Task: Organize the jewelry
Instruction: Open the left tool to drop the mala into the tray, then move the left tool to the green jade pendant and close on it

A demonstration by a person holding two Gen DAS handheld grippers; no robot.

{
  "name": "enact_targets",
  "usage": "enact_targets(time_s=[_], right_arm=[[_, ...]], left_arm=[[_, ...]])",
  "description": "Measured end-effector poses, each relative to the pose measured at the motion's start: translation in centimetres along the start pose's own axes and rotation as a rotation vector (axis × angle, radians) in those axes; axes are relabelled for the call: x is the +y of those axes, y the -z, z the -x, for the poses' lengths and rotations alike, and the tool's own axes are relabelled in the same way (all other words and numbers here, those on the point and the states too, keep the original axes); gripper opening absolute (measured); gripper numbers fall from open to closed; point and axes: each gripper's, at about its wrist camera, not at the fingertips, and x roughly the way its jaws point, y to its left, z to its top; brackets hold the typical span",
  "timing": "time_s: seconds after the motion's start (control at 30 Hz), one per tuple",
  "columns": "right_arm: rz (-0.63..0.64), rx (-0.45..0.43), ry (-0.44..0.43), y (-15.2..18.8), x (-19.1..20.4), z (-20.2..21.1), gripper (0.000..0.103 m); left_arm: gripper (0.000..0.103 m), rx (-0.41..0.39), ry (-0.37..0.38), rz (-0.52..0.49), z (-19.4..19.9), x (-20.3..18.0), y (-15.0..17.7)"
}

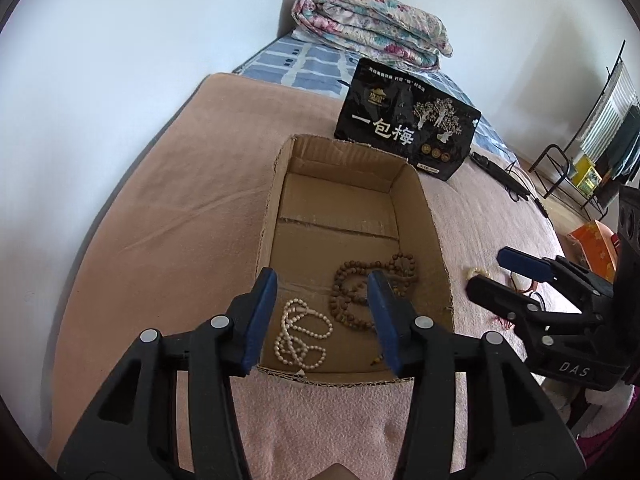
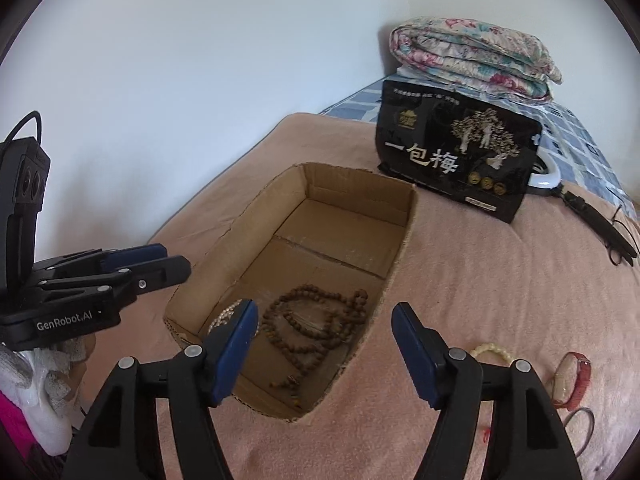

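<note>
2 strands of beads lie in the open cardboard box (image 1: 280,184) on the pink blanket (image 1: 168,208) of the bed: a white bead necklace (image 1: 298,334) in the near left corner and a brown bead necklace (image 1: 352,288) just beside it. The left tool (image 1: 322,292) hangs over them, spread wide and holding nothing. The right tool (image 2: 324,320) is likewise parted and bare, above the box's near right edge. Outside the box, on the blanket, sit a cream bead bracelet (image 2: 490,350), a red watch (image 2: 576,380) and a thin bangle (image 2: 580,426). A black snack bag (image 2: 456,152) stands behind the box.
</note>
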Motion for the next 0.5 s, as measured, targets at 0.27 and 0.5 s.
enact_targets(time_s=[0.27,0.5], right_arm=[[-0.029,-0.025,0.045,0.7,-1.7,2.6,0.072],[-0.031,-0.051,0.083,1.8,-2.8,5.1,0.075]], left_arm=[[0.047,-0.049,-0.012,-0.036,1.9,-1.7,0.4],[0.047,-0.117,-0.014,-0.115,4.5,-4.7,1.1]])
